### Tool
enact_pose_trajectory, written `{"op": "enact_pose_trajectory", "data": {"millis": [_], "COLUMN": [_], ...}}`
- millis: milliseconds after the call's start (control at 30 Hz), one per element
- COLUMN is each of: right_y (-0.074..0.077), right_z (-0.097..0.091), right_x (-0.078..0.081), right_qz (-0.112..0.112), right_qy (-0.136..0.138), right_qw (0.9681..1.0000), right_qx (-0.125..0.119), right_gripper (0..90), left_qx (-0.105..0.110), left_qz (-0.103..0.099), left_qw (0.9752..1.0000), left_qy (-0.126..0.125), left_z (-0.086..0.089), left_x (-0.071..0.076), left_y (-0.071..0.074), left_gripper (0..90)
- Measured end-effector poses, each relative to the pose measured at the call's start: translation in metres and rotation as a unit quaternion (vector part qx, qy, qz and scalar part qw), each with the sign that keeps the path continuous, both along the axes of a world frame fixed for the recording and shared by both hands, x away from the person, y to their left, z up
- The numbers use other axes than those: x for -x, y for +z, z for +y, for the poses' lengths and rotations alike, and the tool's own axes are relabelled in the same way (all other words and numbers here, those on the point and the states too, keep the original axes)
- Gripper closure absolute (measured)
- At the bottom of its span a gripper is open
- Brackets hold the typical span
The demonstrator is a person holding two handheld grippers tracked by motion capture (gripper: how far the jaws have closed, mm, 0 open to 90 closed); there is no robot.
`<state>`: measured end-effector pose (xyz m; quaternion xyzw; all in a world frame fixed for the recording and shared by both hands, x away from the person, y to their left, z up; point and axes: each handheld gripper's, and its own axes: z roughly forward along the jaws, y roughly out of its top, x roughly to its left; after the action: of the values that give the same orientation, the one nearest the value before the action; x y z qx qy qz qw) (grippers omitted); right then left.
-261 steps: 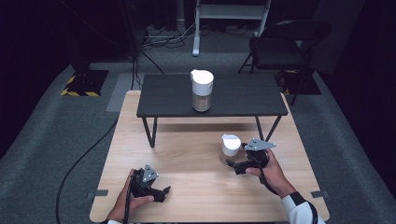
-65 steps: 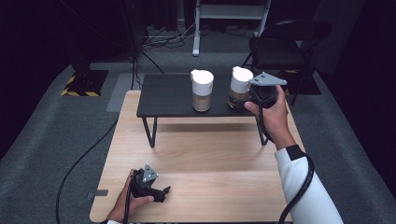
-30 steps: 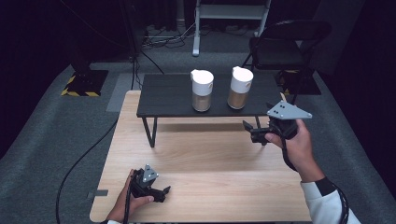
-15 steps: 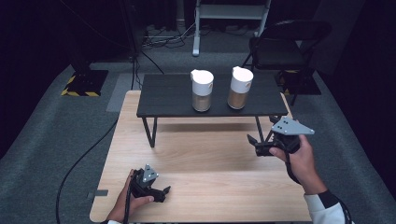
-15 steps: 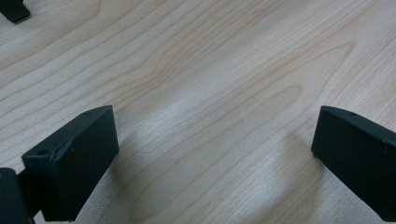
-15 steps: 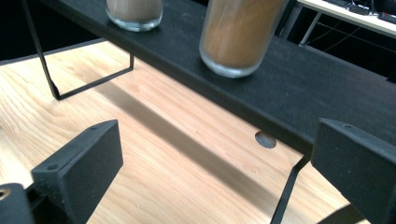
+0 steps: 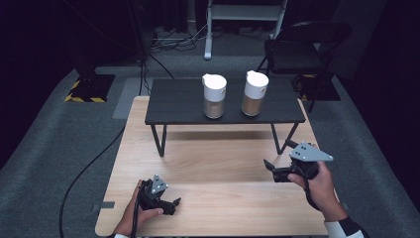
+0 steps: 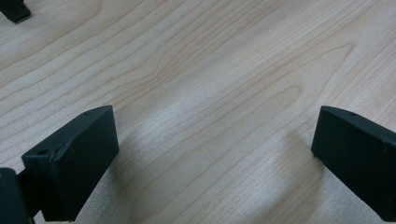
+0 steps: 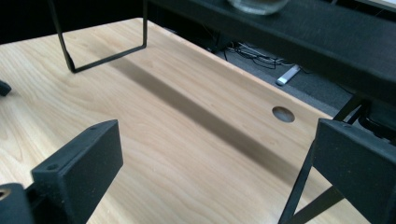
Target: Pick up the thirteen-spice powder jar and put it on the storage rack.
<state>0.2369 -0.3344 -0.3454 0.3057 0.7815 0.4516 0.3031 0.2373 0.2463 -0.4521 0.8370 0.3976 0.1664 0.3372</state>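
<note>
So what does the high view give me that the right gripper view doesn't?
High view alone: two white-lidded jars standing apart on the black riser shelf, the left gripper low on the wooden table, and a folding chair behind. Right gripper view alone: the table's round cable hole and the right gripper with jaws wide apart and empty. Shared: the shelf, its wire legs and the tabletop.

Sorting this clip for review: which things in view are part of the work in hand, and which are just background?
Part of the work:
- right jar on the black shelf
- left jar beside it
- right gripper, jaws open, empty
- wooden table

Just there:
- left gripper, open, low at the table's near edge
- folding chair
- floor cables
</note>
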Motion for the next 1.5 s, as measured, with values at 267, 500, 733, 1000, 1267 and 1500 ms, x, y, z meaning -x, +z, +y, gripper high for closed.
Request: {"op": "enact_pose_trajectory", "data": {"millis": [267, 500, 733, 1000, 1267, 1500], "right_y": [-0.019, -0.03, -0.041, -0.052, -0.065, -0.074], "right_z": [-0.004, -0.004, -0.002, -0.002, -0.002, 0.004], "right_x": [0.004, 0.006, 0.008, 0.008, 0.002, -0.004], "right_qz": [0.017, 0.025, 0.03, 0.044, 0.068, 0.086], "right_qy": [0.006, 0.008, 0.013, 0.02, 0.015, 0.016], "right_qw": [0.9998, 0.9996, 0.9989, 0.9973, 0.9945, 0.9912], "right_qx": [0.001, 0.013, 0.034, 0.055, 0.078, 0.099], "right_gripper": [1.6, 1.7, 1.7, 1.6, 1.6, 1.7], "left_qx": [0.0, 0.0, 0.0, 0.0, 0.0, 0.0], "left_qz": [0.0, 0.0, 0.0, 0.0, 0.0, 0.0], "left_qw": [1.0, 1.0, 1.0, 1.0, 1.0, 1.0], "left_qy": [0.0, 0.0, 0.0, 0.0, 0.0, 0.0], "left_z": [0.0, 0.0, 0.0, 0.0, 0.0, 0.0], "left_x": [0.0, 0.0, 0.0, 0.0, 0.0, 0.0], "left_y": [0.0, 0.0, 0.0, 0.0, 0.0, 0.0], "left_gripper": [0.4, 0.4, 0.4, 0.4, 0.4, 0.4]}}
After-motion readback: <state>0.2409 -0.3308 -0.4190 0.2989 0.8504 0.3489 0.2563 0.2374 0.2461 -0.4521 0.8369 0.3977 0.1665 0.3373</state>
